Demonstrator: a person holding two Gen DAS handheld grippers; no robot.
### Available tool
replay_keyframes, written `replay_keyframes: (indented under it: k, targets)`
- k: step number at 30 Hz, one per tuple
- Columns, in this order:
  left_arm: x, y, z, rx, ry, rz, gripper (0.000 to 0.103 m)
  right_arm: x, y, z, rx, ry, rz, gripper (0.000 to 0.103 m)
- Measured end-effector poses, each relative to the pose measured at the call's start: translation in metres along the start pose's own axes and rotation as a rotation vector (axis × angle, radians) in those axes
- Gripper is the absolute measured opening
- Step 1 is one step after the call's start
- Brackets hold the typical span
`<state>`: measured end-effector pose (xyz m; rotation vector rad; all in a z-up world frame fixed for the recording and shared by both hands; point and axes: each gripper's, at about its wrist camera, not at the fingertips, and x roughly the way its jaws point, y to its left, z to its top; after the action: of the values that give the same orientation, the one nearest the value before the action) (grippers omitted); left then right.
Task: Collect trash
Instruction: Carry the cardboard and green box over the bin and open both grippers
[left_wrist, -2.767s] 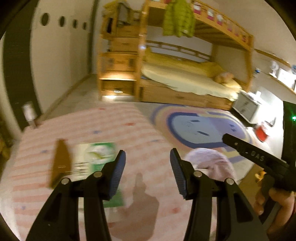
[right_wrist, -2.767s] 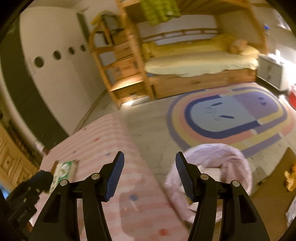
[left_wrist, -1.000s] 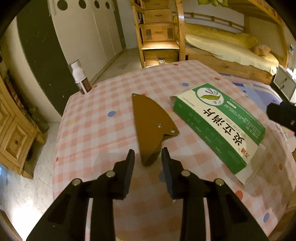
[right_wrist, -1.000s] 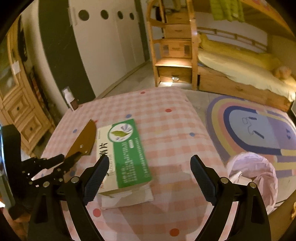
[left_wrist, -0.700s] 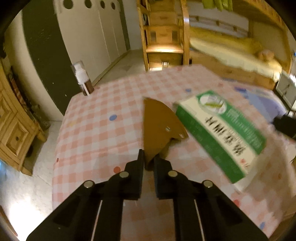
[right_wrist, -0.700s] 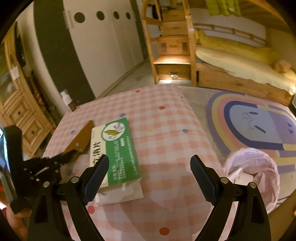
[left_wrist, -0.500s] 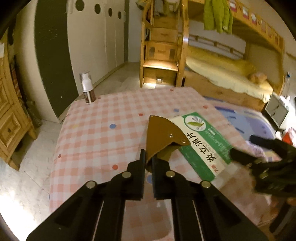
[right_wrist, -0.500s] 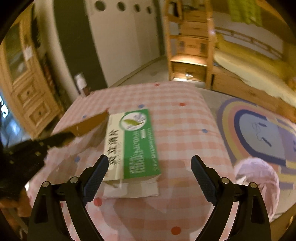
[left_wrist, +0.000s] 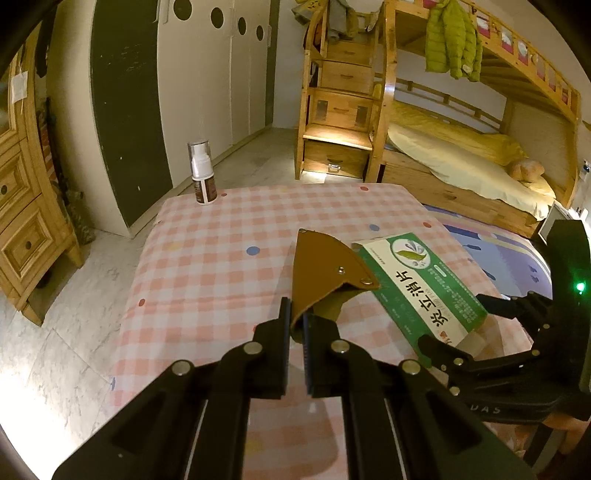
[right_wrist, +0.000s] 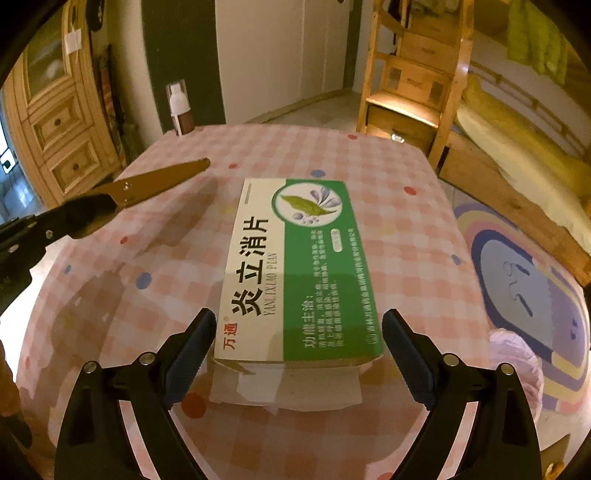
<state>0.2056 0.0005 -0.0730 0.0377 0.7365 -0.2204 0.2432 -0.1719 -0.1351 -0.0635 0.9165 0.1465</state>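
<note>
My left gripper (left_wrist: 295, 332) is shut on a brown leather sheath (left_wrist: 325, 269) and holds it lifted above the pink checked tablecloth (left_wrist: 221, 266). The sheath also shows in the right wrist view (right_wrist: 147, 188), held up at the left. A green and white medicine box (right_wrist: 295, 269) lies on the table with an open flap at its near end. My right gripper (right_wrist: 299, 354) is open wide, its fingers either side of the box's near end, apart from it. The box also shows in the left wrist view (left_wrist: 417, 288).
A small pump bottle (left_wrist: 202, 173) stands at the table's far left corner. A pink-lined trash bin (right_wrist: 517, 365) sits on the floor right of the table, beside a rainbow rug (right_wrist: 528, 269). A wooden cabinet (left_wrist: 22, 229) is left, a bunk bed (left_wrist: 443, 147) beyond.
My left gripper closed on the brown sheath and raised it off the table. My right gripper moved in toward the near end of the green box, staying open.
</note>
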Motion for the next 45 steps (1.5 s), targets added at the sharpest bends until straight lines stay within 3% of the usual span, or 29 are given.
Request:
replay_keyframes:
  k: [4,10,19,26,37,45]
  targets:
    - [0.0,0.005,-0.001,-0.015,0.001,0.012,0.004,-0.011,0.001,-0.001,0.003,-0.032,0.005,0.079]
    - [-0.01,0.008,-0.001,-0.049,-0.022,-0.045,0.004,-0.05,-0.015,-0.006,0.017,-0.165,-0.033,0.079]
    - [-0.017,-0.036,0.006,0.001,-0.056,-0.134,0.004,-0.079,-0.069,-0.021,0.141,-0.218,-0.074,0.079]
    - [-0.011,-0.094,0.008,0.063,-0.045,-0.218,0.004,-0.095,-0.119,-0.04,0.274,-0.225,-0.136,0.079]
    - [0.007,-0.2,0.006,0.193,-0.027,-0.328,0.004,-0.116,-0.216,-0.094,0.584,-0.195,-0.294,0.08]
    - [0.031,-0.278,-0.005,0.295,0.033,-0.438,0.004,-0.122,-0.252,-0.123,0.735,-0.183,-0.325,0.08]
